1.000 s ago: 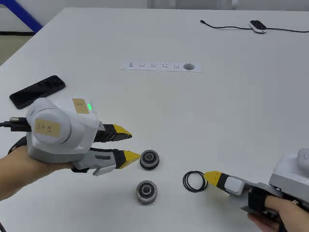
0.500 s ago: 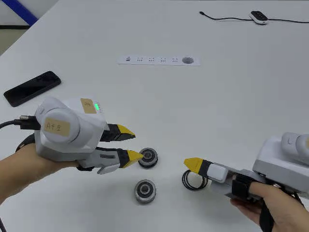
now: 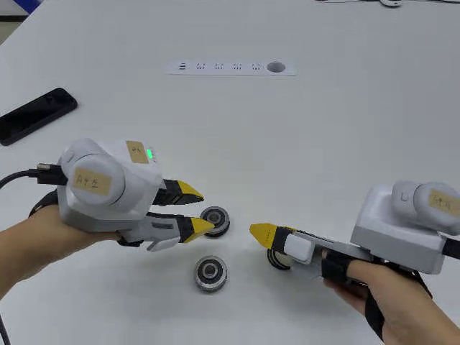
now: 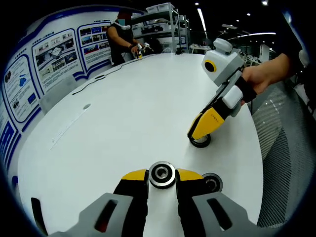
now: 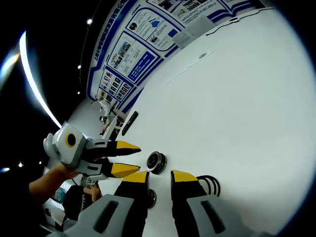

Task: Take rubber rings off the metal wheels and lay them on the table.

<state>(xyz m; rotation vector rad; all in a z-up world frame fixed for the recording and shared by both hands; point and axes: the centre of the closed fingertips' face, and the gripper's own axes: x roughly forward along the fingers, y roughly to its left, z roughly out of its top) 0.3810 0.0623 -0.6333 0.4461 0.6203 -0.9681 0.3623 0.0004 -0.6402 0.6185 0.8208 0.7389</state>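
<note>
head view: left gripper at wheel

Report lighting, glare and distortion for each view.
Head view: even soft light, sharp, faint shadow under the left claw. Left gripper view: fisheye bows the table edge; ceiling lamps flare. Right gripper view: rolled, table nearly blown out, bright streak at left.

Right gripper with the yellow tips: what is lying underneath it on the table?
Some black rubber rings lie on the white table beneath the right gripper. In the head view the gripper covers most of them, so their number cannot be told.
</note>
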